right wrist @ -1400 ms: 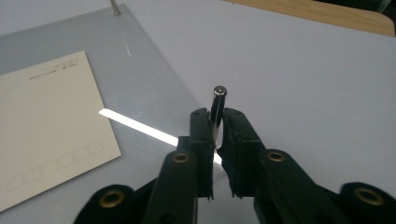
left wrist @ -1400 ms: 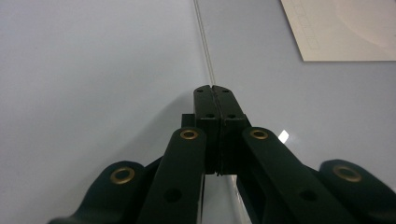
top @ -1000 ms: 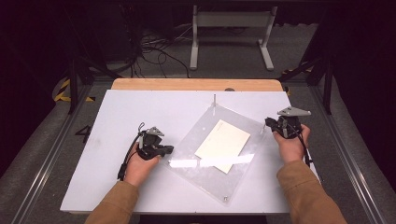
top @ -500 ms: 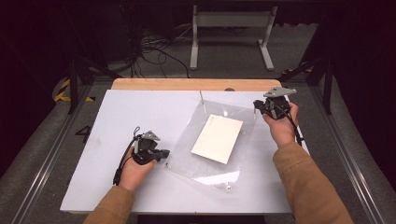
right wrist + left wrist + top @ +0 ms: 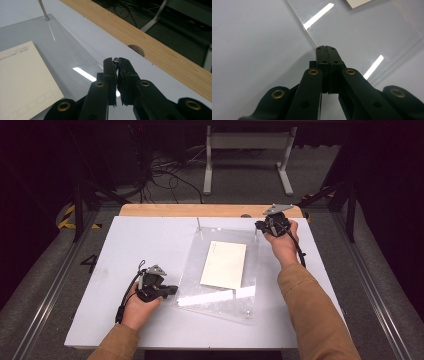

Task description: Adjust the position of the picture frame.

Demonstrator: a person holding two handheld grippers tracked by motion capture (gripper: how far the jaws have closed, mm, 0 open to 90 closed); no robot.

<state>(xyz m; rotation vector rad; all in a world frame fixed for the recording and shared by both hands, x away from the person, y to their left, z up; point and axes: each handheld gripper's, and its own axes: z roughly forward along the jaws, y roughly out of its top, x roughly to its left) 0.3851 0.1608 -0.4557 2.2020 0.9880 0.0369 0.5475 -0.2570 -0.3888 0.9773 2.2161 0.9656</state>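
High view, the change: your right hand-held gripper (image 5: 261, 226) has swung from the desk's (image 5: 140, 240) right side to its far edge, and the clear plate (image 5: 220, 295) has turned from a diamond to nearly square with the desk.
Meaning: judged from this, you are pivoting the plate into line; it looks close to straight.
Right grip: jaws clamped on a small metal corner post (image 5: 116, 59) of the plate.
Left grip: your left hand-held gripper (image 5: 172, 290) has its jaws together, tips at the plate's near-left edge; whether they nip anything is hidden.
Plate now: flat at mid-desk, between your hands.
Plate material: glossy transparent sheet, straight-edged, streaked with lamp glare, thin upright pins at its corners.
Card (image 5: 224, 264): cream, matt, rectangular, with printed boxes, at the plate's middle.
Desk surface: smooth pale grey, with a wooden strip (image 5: 200, 210) along the far edge.
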